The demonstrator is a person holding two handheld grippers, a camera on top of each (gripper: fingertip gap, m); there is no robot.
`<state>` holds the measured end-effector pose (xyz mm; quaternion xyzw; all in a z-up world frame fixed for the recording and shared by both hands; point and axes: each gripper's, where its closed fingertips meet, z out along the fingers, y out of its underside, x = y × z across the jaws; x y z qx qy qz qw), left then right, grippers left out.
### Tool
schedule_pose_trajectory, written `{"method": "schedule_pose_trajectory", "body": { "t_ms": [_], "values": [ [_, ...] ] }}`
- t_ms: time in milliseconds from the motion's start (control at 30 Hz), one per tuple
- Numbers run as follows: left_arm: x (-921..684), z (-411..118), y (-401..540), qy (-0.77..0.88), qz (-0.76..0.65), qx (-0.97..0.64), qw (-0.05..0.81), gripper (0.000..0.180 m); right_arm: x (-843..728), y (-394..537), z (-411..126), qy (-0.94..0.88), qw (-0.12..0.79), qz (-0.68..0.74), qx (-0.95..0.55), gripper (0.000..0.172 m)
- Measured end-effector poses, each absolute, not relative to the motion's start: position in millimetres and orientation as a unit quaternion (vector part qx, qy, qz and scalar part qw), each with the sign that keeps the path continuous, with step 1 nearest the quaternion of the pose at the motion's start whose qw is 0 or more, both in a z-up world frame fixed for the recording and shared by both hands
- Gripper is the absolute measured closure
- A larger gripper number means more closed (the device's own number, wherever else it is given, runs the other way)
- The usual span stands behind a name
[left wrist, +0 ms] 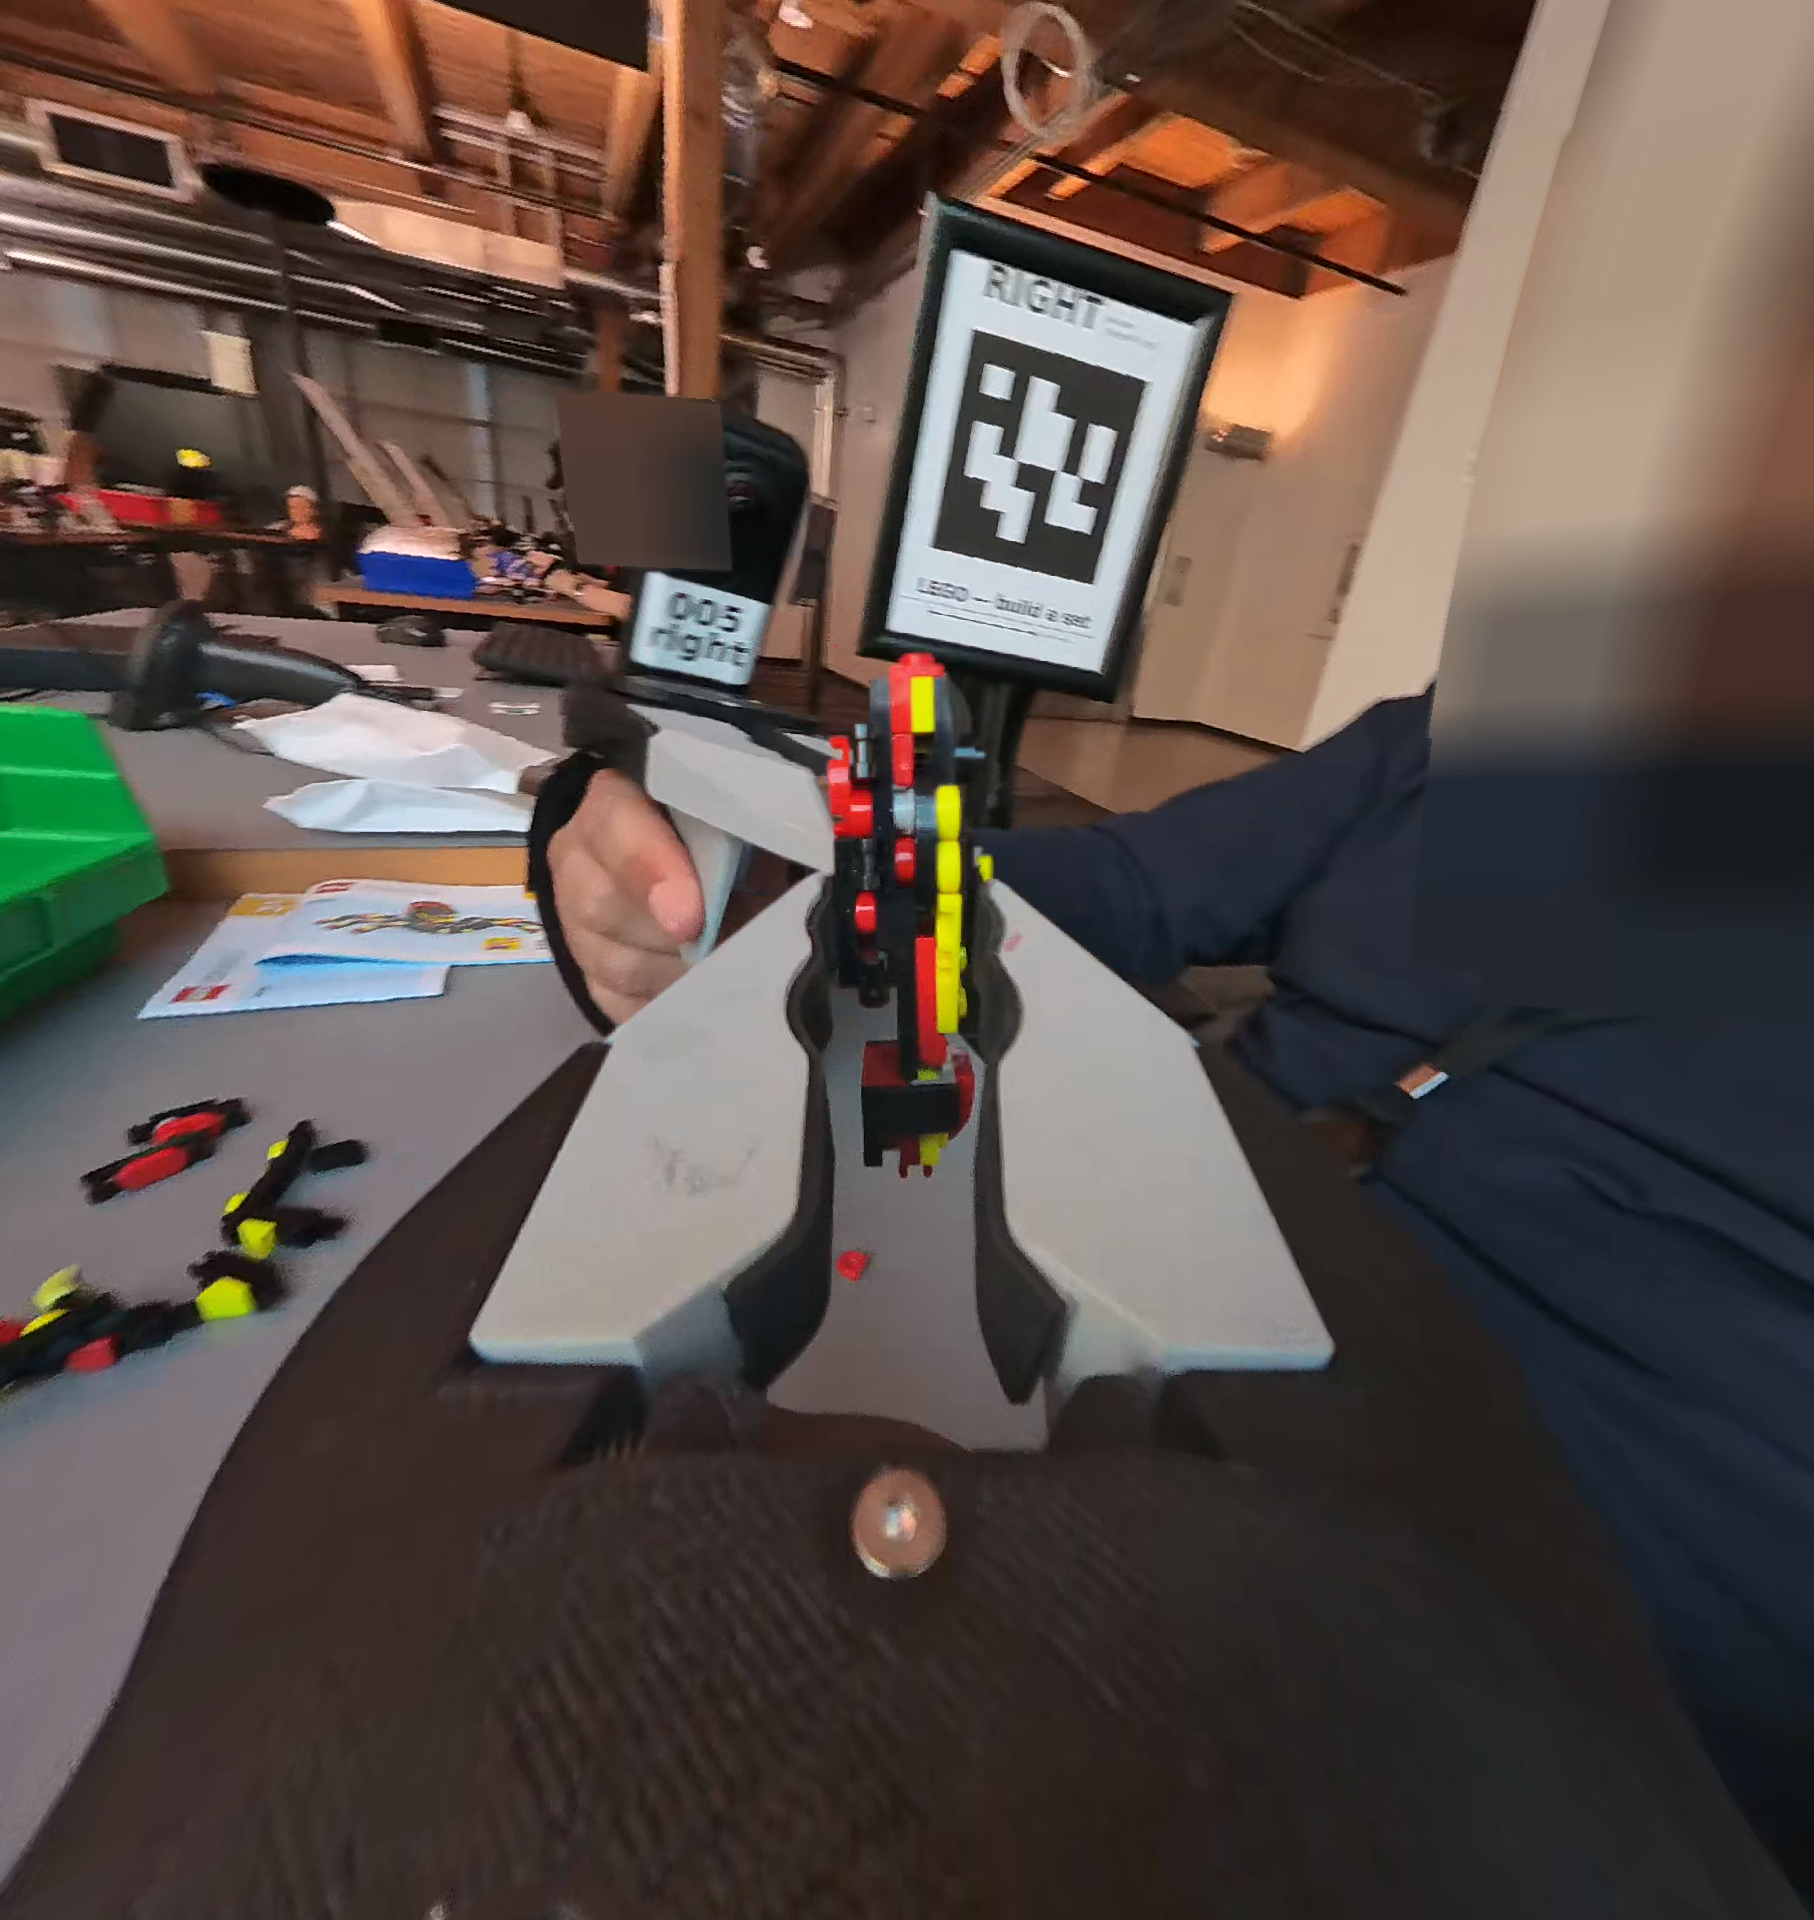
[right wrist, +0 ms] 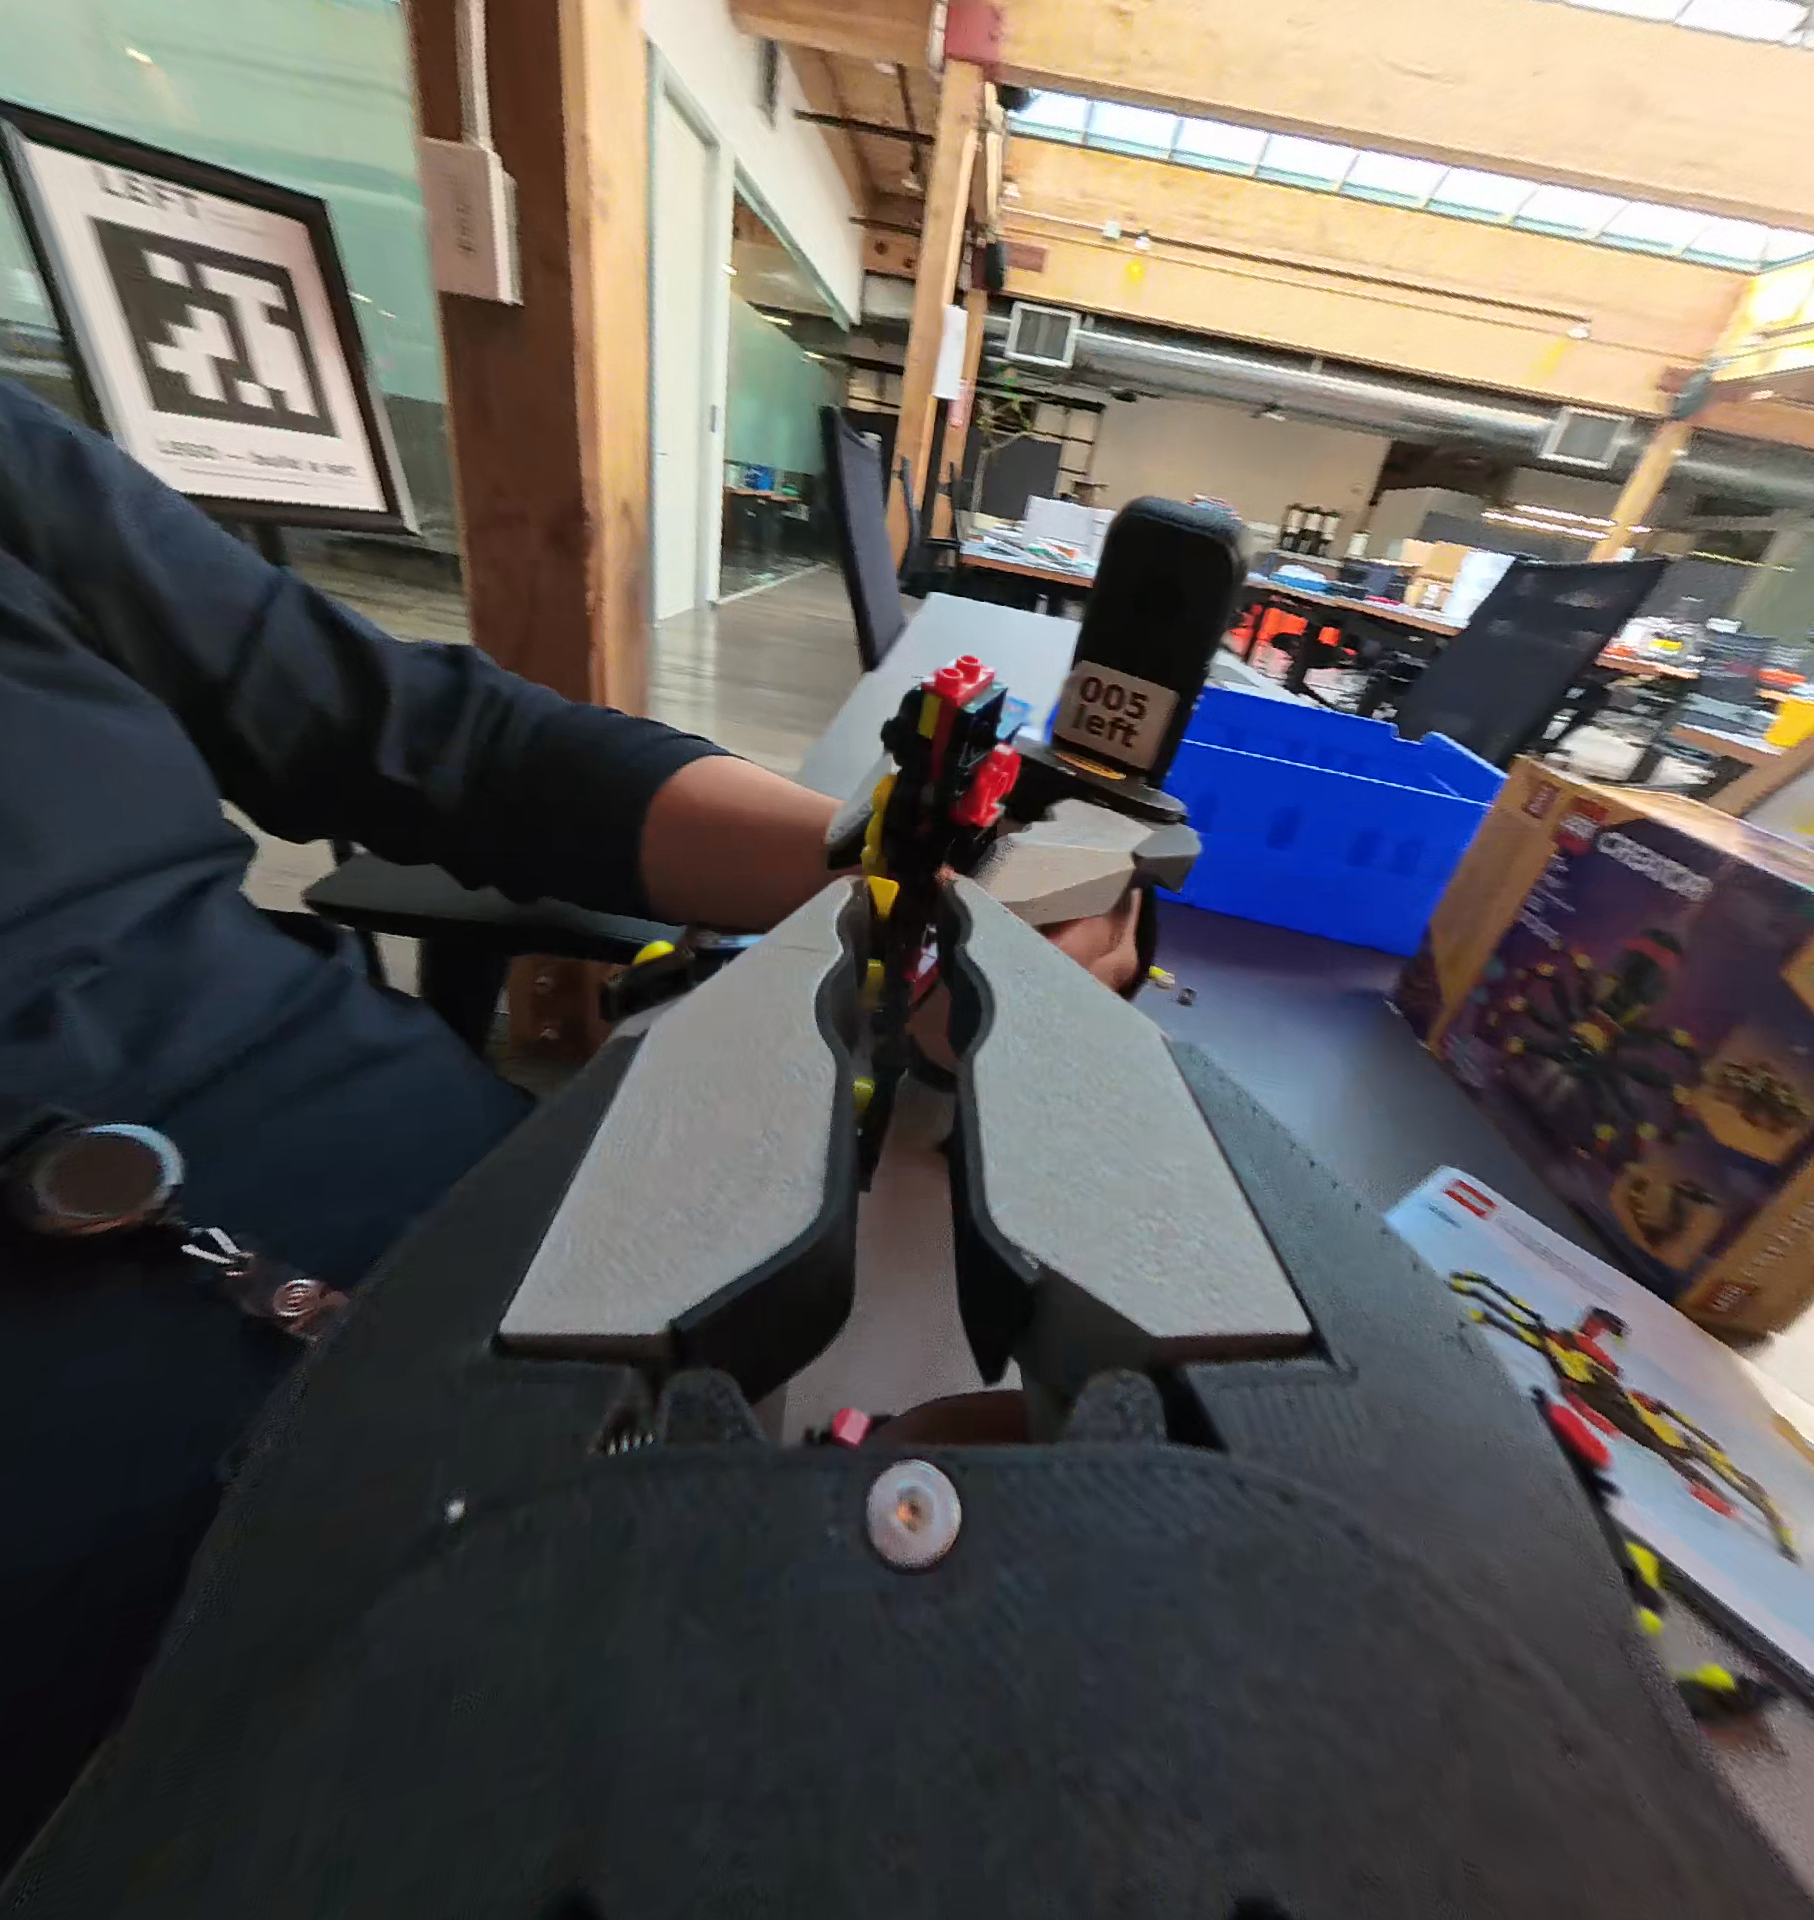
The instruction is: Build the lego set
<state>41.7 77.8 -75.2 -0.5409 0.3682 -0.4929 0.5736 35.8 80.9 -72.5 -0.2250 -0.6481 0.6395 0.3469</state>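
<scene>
Left wrist view: both grippers closed on one toy-brick model, held in the air above the table.

Nearest, the left gripper (left wrist: 898, 956) has its grey fingers (left wrist: 716, 1049) narrowed onto the lower half of the upright red, yellow and black plastic brick assembly (left wrist: 918, 894); the right gripper (right wrist: 908, 935) pinches the same model more tightly. It looks light and stiff but likely to snap apart at its joints, so the solid black core seems the safest hold. Farther left, loose black, red and yellow brick limbs (left wrist: 170, 1132) lie on the grey table (left wrist: 383, 1101), then a paper instruction booklet (left wrist: 342, 940) and a green plastic bin (left wrist: 20, 831).
</scene>
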Motion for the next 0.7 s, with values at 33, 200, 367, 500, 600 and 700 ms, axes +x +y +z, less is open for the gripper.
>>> {"method": "schedule_pose_trajectory", "body": {
  "t_ms": [33,200,367,500,600,700],
  "values": [
    [46,-75,72,0.381,-0.497,-0.534,0.569,0.158,40,76,-72,-0.65,0.328,0.651,-0.215,0.162],
    [56,-78,58,0.408,-0.522,-0.519,0.54,0.158,50,64,-73,-0.656,0.269,0.677,-0.197,0.162],
    [66,-83,41,0.443,-0.546,-0.507,0.499,0.159,62,48,-78,-0.672,0.213,0.689,-0.17,0.163],
    [72,-88,32,0.455,-0.562,-0.502,0.473,0.158,66,43,-79,-0.68,0.204,0.687,-0.156,0.163],
    [54,-72,65,0.392,-0.512,-0.52,0.56,0.158,45,73,-66,-0.642,0.304,0.673,-0.207,0.162],
    [20,-75,122,0.312,-0.336,-0.587,0.667,0.158,11,127,-72,-0.607,0.43,0.584,-0.324,0.162]
  ]
}}
